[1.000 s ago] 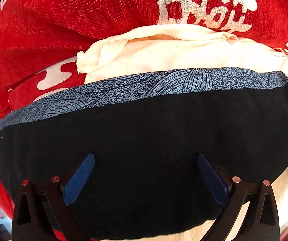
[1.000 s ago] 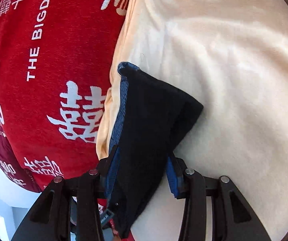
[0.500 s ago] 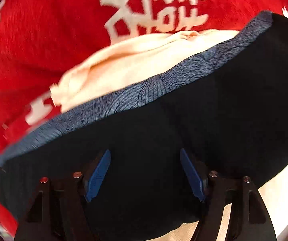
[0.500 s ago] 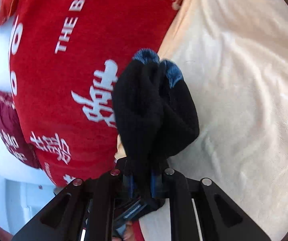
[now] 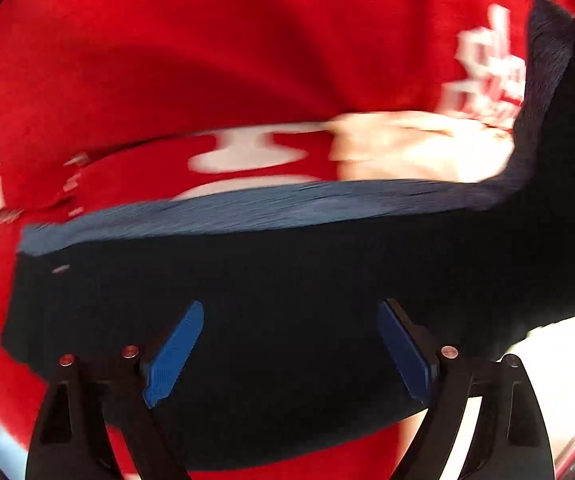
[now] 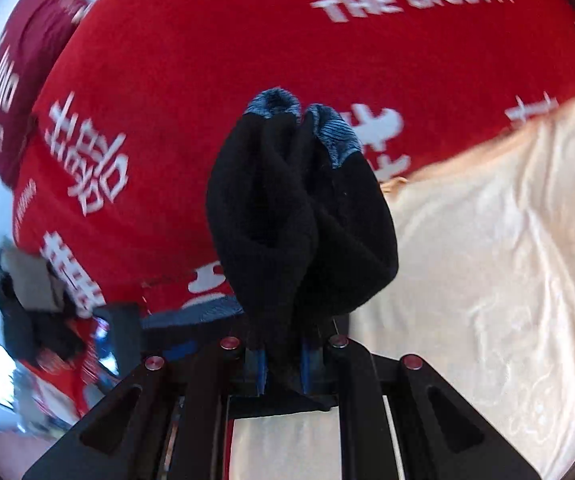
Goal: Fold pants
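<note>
**Right gripper lifts pinched pants end, left jaws opening over the body**

Near, right wrist view: right gripper (image 6: 281,364) fingers narrow, clamped on a bunched corner of the pants (image 6: 299,220). Black knit fabric bulges forward out of the jaws in two soft rounded lobes, each tipped with the blue-grey patterned band (image 6: 275,102). Judged: a tight pinch at the corner so that end can be carried over for a fold. Low left in this view, what looks like the left gripper, blurred.

Near, left wrist view: left gripper (image 5: 291,352) fingers wide, jaws opening. Blue ribbed pads (image 5: 173,356) stand well apart above the flat black cloth; nothing visibly pinched between them, though whether the pad tips touch the cloth is unclear. Probably releasing, or about to re-grab.

Mid: pants body (image 5: 267,280) spreads across the left view as a broad dark sheet, matte, with the blue-grey band (image 5: 247,208) running along its far edge. Right part rises steeply up the frame edge, consistent with the right gripper's hold. Frame is motion-blurred.

Far: cream sheet (image 6: 487,240), smooth, lightly wrinkled, soft sheen. Beyond and beside it, red blanket (image 6: 247,40), fuzzy pile, white printed characters and "THE BIGDAY" lettering. Pants lie partly on cream, partly on red.
</note>
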`<state>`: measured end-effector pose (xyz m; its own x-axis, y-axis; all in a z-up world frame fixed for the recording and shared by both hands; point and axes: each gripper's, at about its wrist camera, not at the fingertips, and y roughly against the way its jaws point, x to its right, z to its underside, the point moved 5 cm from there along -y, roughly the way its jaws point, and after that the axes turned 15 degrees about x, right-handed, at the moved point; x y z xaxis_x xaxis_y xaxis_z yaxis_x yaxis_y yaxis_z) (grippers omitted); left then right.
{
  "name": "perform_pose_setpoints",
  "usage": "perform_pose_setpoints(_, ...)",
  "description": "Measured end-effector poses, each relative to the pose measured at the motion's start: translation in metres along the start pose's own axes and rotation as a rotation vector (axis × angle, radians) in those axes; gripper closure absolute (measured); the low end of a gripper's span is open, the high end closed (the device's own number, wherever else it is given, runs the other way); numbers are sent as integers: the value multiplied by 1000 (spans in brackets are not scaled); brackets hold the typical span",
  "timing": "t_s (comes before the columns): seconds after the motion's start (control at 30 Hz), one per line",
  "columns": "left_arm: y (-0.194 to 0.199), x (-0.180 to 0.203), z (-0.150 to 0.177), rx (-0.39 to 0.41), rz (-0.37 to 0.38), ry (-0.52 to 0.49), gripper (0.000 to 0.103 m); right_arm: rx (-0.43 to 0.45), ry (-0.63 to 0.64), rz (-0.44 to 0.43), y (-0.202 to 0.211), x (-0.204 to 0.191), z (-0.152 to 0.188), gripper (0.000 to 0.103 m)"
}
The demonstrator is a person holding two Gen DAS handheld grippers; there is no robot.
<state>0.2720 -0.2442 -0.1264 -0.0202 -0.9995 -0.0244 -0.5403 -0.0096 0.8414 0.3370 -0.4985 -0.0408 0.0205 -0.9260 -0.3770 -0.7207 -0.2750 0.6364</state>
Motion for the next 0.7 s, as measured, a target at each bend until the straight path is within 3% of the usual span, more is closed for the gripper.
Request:
perform_pose_setpoints(0.13, 10, -67, 33, -34, -76, 59, 13, -71, 256, 40, -37, -79, 49, 89)
perform_pose_setpoints(0.27, 11, -113, 56, -59, -126, 101, 13, -186, 501, 103, -88, -135, 132, 76)
perform_pose_setpoints(0.33, 12, -133, 59, -55, -137, 120, 13, -256, 696, 212, -114, -155, 177, 72)
perform_pose_setpoints(0.4, 14, -144, 58, -42, -142, 123, 13, -246, 964, 313, -116, -174, 204, 68)
perform_pose_setpoints(0.47, 8, -145, 55, -36, -138, 120, 13, -220, 1040, 297, -103, -191, 209, 66)
perform_pose_setpoints(0.53, 2, -144, 52, -33, -115, 125, 13, -212, 956, 212, -79, -204, 198, 59)
perform_pose_setpoints(0.6, 0, -127, 52, -53, -72, 119, 13, -225, 747, 95, -60, -202, 178, 48)
perform_pose_setpoints(0.7, -19, -105, 67, -117, -49, 100, 13, -284, 160, -52, -58, -156, 148, 45)
